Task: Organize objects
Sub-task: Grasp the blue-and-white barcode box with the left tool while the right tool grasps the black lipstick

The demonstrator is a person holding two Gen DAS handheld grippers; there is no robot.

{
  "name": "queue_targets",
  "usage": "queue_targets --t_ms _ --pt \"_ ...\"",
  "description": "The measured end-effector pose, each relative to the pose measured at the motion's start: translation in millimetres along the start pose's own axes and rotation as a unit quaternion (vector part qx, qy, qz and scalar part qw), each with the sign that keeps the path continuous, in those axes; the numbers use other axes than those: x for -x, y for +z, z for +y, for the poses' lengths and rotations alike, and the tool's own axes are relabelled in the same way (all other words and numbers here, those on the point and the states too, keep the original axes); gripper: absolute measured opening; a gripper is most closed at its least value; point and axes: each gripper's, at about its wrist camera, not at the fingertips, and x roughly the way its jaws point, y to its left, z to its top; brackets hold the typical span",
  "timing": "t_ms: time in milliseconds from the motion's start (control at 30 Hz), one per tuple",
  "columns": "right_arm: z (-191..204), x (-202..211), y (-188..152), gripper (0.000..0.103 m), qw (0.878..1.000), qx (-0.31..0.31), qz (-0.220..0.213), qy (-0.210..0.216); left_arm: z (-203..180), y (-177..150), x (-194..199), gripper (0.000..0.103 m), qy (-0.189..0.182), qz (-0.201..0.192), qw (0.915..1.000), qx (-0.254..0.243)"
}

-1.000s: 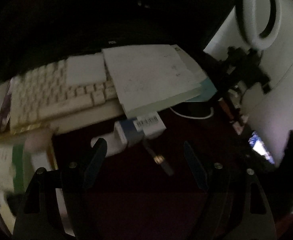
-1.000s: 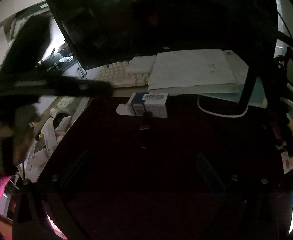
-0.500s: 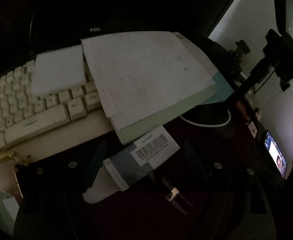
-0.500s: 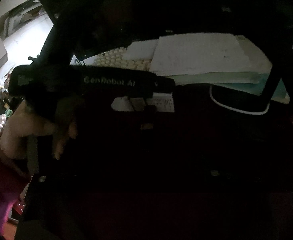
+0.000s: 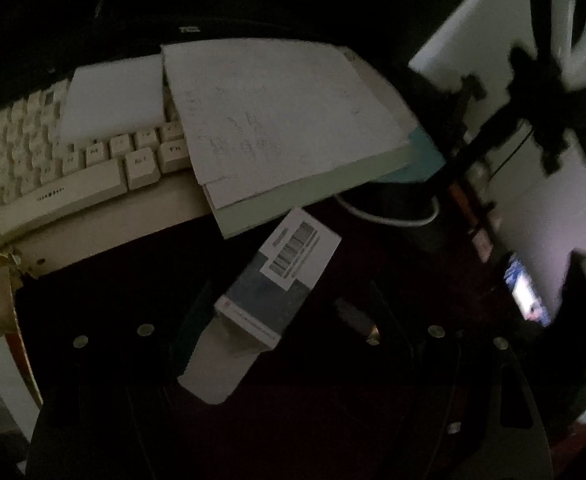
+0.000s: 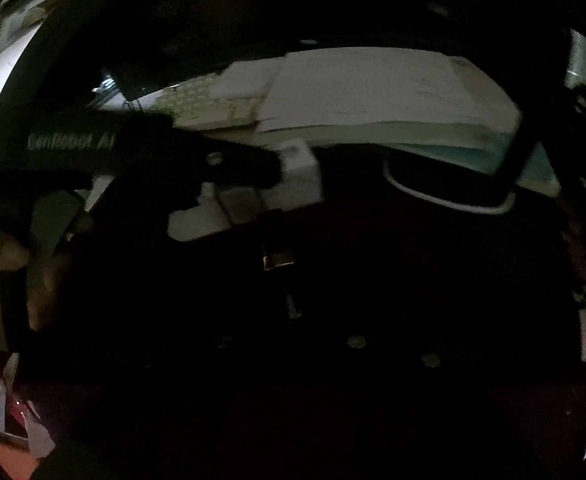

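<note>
Now the small carton with the barcode label is seen much nearer in the left wrist view than a second ago, lying tilted between the spread fingers of the left gripper, its open flap toward six o'clock; the fingers stand apart, and whether either one touches it cannot be told in the dark. A small dark stick with a metal tip lies just beside the carton at three o'clock. At twelve o'clock, the stack of papers is laid over the keyboard, closer than before. In the right wrist view the left gripper has come in from nine o'clock over the carton. The right gripper's jaws have just been closing, nothing being seen between them; they are lost in darkness and taken as together.
</note>
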Motion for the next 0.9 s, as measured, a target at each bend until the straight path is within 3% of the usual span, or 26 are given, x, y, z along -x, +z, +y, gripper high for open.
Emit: queue_targets --t_ms 133,200,367,667,800,900 --pt "-4.4 3.4 -1.0 0.02 1.0 -0.007 0.002 0.004 -12.4 -3.7 -16.7 0.08 0.05 0.02 0.9979 -0.035" --pt "-5.0 2.8 -0.5 0.02 1.0 -0.008 0.002 0.008 -11.4 -4.3 -17.6 0.077 0.043 0.014 0.9986 -0.027" --pt "-8.3 -4.6 6.1 0.021 1.0 0.001 0.0 0.013 -6.2 -4.2 -12.7 0.048 0.04 0.004 0.9992 -0.006" --pt "0.4 -14.7 12.3 0.02 1.0 0.009 -0.005 0.003 -8.2 -4.7 -12.2 0.047 0.052 0.002 0.9986 0.006" --pt "4.7 -15.1 10.6 0.019 1.0 0.018 -0.003 -0.009 -23.0 -2.1 -24.2 0.047 0.105 0.019 0.994 -0.025" --pt "3.3 -12.3 7.7 0.019 1.0 0.016 -0.003 -0.006 -29.9 -6.9 -31.6 0.048 0.128 0.01 0.9906 -0.049"
